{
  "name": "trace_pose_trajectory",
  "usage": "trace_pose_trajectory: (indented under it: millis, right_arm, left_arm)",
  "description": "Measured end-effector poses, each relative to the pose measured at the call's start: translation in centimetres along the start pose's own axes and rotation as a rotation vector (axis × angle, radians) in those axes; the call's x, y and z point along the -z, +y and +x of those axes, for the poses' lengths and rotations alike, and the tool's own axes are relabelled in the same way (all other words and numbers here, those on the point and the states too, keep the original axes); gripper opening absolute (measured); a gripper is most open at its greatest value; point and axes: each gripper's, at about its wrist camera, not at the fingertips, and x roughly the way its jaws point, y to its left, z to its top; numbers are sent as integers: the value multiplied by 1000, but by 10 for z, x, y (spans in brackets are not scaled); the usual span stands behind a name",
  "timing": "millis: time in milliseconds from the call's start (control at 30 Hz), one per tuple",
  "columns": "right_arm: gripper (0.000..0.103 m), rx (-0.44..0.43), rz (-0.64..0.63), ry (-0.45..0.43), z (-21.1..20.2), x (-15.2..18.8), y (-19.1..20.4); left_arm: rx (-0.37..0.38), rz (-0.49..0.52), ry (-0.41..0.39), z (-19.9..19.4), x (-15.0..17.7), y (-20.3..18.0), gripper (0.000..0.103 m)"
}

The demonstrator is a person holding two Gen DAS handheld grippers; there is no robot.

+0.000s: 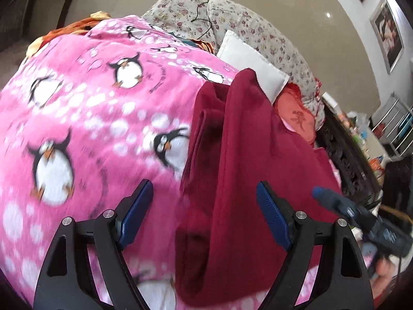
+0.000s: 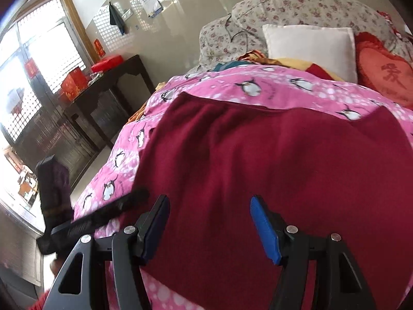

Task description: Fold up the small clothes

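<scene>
Right now the dark red garment point(image 2: 258, 168) lies spread on the pink penguin blanket point(image 1: 90, 129) that covers the bed, and in the left wrist view one part of it already looks doubled over, with a raised fold running away from you. Your left gripper point(image 1: 204, 214) hangs above the near edge of that cloth with its jaws wide apart and nothing between them. Your right gripper point(image 2: 209, 222) is just as widely spread over the broad flat part of the garment, also holding nothing.

The main risk, as I judge it, is the soft bedding underneath. If you close either claw too deep, you may pinch the blanket along with the red cloth and drag both. The fabric looks thick and limp, so grabbing one layer where two overlap could pull the existing fold open.

Beyond the garment, a white pillow point(image 2: 309, 49), a red heart cushion point(image 2: 384, 75) and floral bedding point(image 2: 296, 7) sit at the head of the bed, well apart from your work.
</scene>
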Motion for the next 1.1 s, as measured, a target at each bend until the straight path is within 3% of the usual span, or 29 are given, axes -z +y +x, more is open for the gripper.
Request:
trace_pose_trajectory:
  millis: [233,400,600,733,833,967,1100]
  right_arm:
    - [65,-45,53,-84,-20,13,-26]
    - [65,-62,78,-85,-16,16,-39]
    - [65,-70,94,-86,-13,20,-48]
    - [65,-70,69,-146,-21,21,-47]
    - [47,-47,53,-195,-29,19,-47]
    - [33,-41,48,-208,-31,8,-48]
    - [33,-38,81,-212,-18,1,-59]
  left_arm:
    - [7,-49,49,34,-31,3,82]
    - [63,34,125,45,-26,-7,82]
    - [107,62,128,44,-22,-7,82]
    - [96,82,132,47,-21,-12,63]
    - [97,76,125,47,-21,-12,51]
    - [96,96,114,44,-20,-19,33]
    - [108,94,110,37,-19,-21,28]
